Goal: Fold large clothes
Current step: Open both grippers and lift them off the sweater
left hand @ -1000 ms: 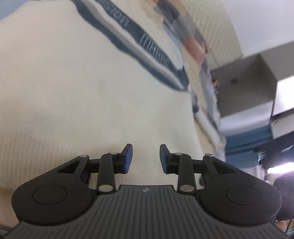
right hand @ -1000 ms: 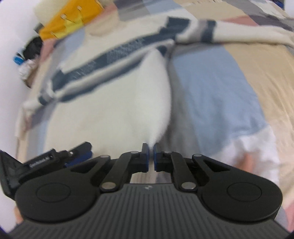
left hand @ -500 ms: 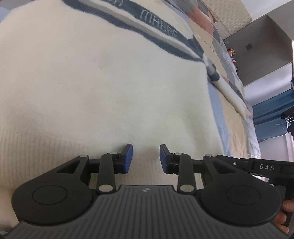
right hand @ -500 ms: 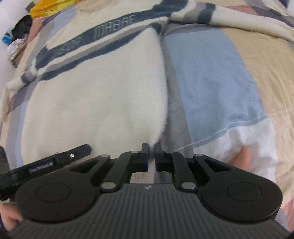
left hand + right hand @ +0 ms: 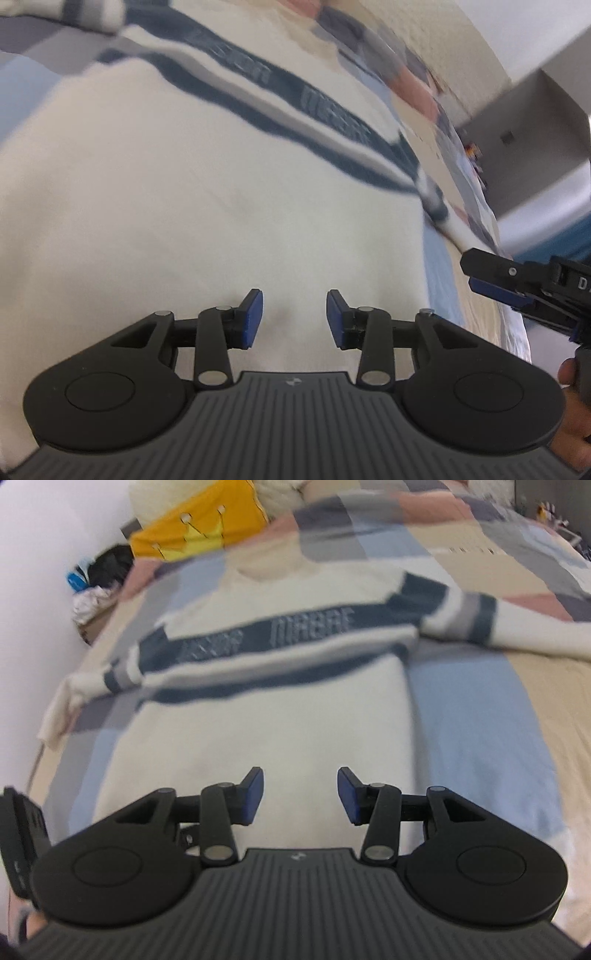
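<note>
Patchwork bedspread [image 5: 472,716], blue, tan and pink blocks, carrying one cream sweater [image 5: 266,709] laid flat, sleeves spread. Right view only: whole garment, yellow cushion [image 5: 195,531] at the head. Left view only: grey cabinet [image 5: 535,122]. Sweater: navy chest band, pale lettering. Left gripper [image 5: 294,318] and right gripper [image 5: 300,794]: jaws just parted, nothing between them.

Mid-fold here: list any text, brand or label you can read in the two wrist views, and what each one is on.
"MABAE": right-hand word on the navy band across the chest of the cream sweater, read from the right wrist view; slightly blurred.
Left-hand word on the same band: too blurred to read.
"D": first letter of a white marking, cut off by the frame edge, on the right gripper in the left wrist view.
Small logo on each gripper's base: too small to read.
</note>
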Available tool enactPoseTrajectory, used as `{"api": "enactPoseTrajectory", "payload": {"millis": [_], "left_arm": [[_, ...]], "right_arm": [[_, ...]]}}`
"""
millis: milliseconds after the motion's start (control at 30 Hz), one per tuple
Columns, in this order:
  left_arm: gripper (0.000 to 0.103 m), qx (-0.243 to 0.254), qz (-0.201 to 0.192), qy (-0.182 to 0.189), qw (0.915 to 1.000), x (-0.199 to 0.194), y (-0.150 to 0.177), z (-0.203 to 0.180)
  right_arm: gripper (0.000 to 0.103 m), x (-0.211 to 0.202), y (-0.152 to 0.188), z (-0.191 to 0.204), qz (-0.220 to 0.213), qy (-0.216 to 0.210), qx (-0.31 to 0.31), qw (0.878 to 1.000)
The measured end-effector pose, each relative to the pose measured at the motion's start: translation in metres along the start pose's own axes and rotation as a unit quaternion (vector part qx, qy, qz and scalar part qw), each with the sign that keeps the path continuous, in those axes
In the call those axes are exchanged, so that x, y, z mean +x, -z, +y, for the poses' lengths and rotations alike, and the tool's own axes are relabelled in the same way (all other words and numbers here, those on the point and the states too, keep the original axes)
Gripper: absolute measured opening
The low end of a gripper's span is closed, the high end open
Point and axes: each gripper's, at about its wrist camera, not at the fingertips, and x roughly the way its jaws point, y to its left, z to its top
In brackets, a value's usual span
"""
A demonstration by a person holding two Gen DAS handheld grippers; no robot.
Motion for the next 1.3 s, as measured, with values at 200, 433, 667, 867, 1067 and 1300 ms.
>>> {"api": "enactPoseTrajectory", "payload": {"millis": [200, 433, 667, 867, 1067, 1300], "left_arm": [[0.044, -0.038, -0.050, -0.041, 0.9972, -0.019, -0.021, 0.029], [0.044, 0.007, -0.091, -0.101, 0.9907, -0.026, -0.035, 0.027], [0.044, -0.011, -0.088, -0.123, 0.9884, 0.000, -0.050, 0.035], [0.044, -0.034, -0.118, -0.158, 0.9798, 0.002, -0.075, 0.052], [0.044, -0.029, -0.145, -0.221, 0.9642, 0.007, -0.115, 0.076], [0.050, 0.000, -0.141, -0.303, 0.9423, 0.017, -0.170, 0.119]], "right_arm": [[0.047, 0.037, -0.004, 0.017, -0.029, -0.025, 0.038, 0.999], [0.047, 0.064, 0.006, 0.034, -0.062, -0.018, -0.014, 0.998], [0.047, 0.095, 0.008, 0.018, -0.078, 0.025, -0.067, 0.994], [0.047, 0.108, 0.007, 0.020, -0.067, 0.005, -0.054, 0.996], [0.047, 0.111, 0.011, 0.030, -0.071, -0.001, -0.076, 0.995], [0.047, 0.115, 0.008, 0.027, -0.075, 0.020, -0.080, 0.994]]}}
